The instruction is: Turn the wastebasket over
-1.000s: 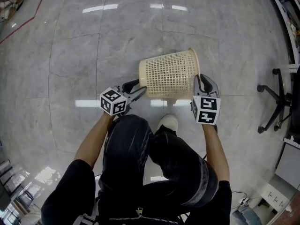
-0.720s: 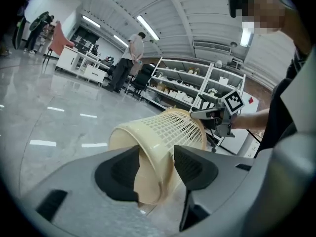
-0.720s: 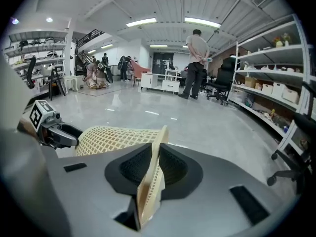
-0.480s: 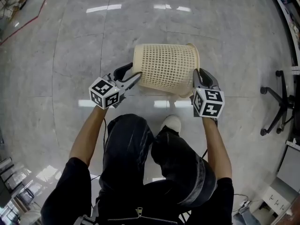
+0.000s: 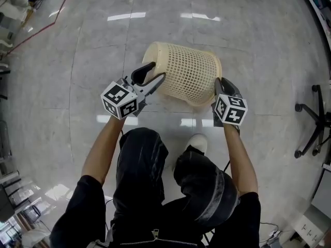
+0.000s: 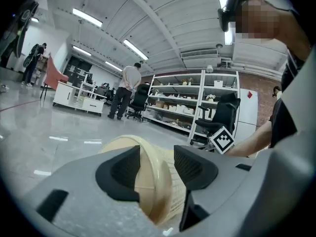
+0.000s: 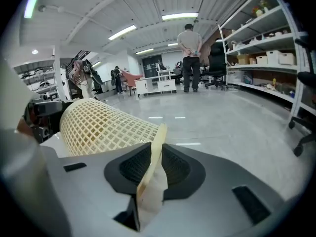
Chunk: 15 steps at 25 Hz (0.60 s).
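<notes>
A cream lattice wastebasket [image 5: 186, 74] [image 7: 103, 125] hangs on its side above the grey floor, closed base to the left and tilted up, open rim to the right. My left gripper [image 5: 158, 71] [image 6: 155, 167] has its jaws spread wide round the base corner [image 6: 148, 181], one pad on the bottom disc and one on the lattice wall. My right gripper [image 5: 222, 84] [image 7: 153, 164] pinches the thin rim [image 7: 157, 147] edge-on between its pads; its jaws are opening slightly with the rim still between them.
My legs and a white shoe [image 5: 196, 143] are directly below the basket. An office chair base [image 5: 313, 130] stands at the right. Shelving [image 7: 276, 48] and standing people [image 7: 190, 58] are farther off. A red line [image 5: 41, 30] crosses the floor at far left.
The left gripper rose with the basket's base, so the base has tipped upward and away from me. The right gripper stayed on the rim and rolled a little.
</notes>
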Each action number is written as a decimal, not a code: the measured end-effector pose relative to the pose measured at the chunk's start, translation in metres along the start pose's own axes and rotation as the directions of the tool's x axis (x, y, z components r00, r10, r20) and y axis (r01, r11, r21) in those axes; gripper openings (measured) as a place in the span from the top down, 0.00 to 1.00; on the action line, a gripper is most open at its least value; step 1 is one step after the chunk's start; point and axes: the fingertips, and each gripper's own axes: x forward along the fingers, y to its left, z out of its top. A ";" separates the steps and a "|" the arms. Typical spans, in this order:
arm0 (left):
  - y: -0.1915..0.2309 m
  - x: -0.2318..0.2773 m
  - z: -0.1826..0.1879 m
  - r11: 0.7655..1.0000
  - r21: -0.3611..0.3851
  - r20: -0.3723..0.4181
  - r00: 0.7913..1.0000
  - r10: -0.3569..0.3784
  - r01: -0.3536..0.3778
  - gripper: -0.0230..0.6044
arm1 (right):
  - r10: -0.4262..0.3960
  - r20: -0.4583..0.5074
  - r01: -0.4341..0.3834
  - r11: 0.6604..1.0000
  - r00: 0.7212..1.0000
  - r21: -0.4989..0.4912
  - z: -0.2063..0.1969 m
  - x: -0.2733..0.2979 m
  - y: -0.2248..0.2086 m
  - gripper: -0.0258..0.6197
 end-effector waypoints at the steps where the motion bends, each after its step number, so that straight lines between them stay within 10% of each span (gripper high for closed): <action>1: -0.005 0.005 0.002 1.000 0.005 0.006 1.000 -0.008 0.008 0.64 | -0.013 -0.005 0.013 1.000 1.000 -0.003 -0.003 0.000 -0.006 0.87; 9: -0.038 0.038 0.011 0.996 -0.015 0.011 0.996 -0.086 0.086 0.64 | -0.086 -0.021 0.085 0.995 0.996 -0.049 -0.001 -0.024 -0.036 0.86; 15: -0.065 0.057 0.011 0.987 -0.003 -0.017 0.987 -0.162 0.162 0.64 | 0.167 0.060 -0.150 0.964 0.984 -0.218 0.055 -0.041 0.056 0.86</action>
